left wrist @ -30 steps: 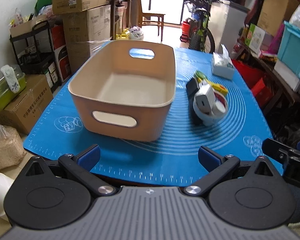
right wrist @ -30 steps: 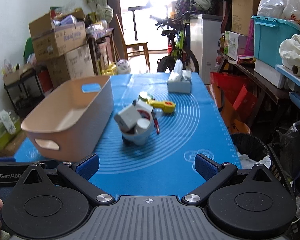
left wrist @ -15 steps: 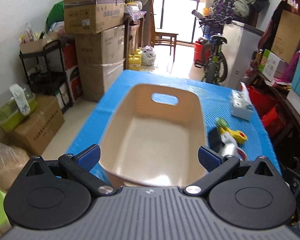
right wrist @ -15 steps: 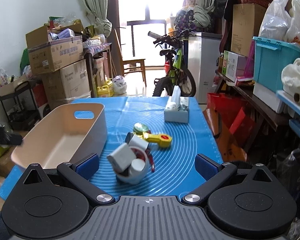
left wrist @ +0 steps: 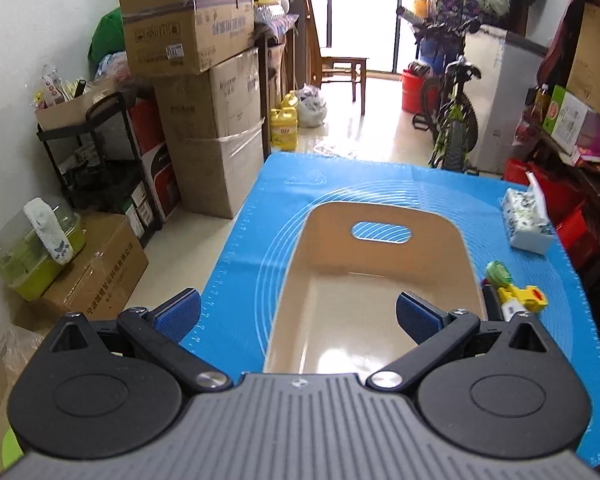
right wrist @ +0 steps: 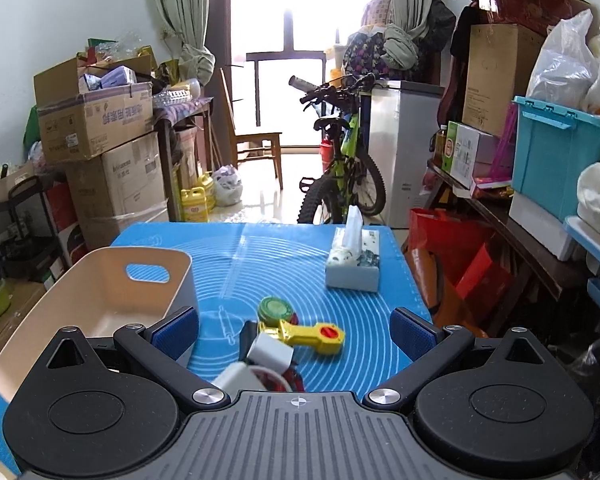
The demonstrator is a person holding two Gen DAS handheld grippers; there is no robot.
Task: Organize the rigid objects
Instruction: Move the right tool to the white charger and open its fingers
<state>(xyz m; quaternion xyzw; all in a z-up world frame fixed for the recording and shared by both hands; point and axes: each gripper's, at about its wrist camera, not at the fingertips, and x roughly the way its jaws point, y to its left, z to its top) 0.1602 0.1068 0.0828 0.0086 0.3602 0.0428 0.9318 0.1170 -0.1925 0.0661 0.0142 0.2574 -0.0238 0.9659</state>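
We note the left gripper [left wrist: 298, 316] spread wide above the near end of the beige bin [left wrist: 376, 292], nothing between its pads. The right gripper [right wrist: 294, 332] is likewise spread, empty, over the small items: yellow tool [right wrist: 308, 334], green-lidded jar [right wrist: 276, 309], white adapter [right wrist: 270, 353], all on the blue mat [right wrist: 364, 344] right of the bin.

Daylight pours in from the tall glass balcony door [right wrist: 296, 60] ahead of me, blown out to white. It glares off the pale tiled floor [left wrist: 380, 136] and puts a sheen inside the beige plastic bin [left wrist: 340, 354]. Both views are bright and sharp; fisheye bends walls at the edges, corners darken.
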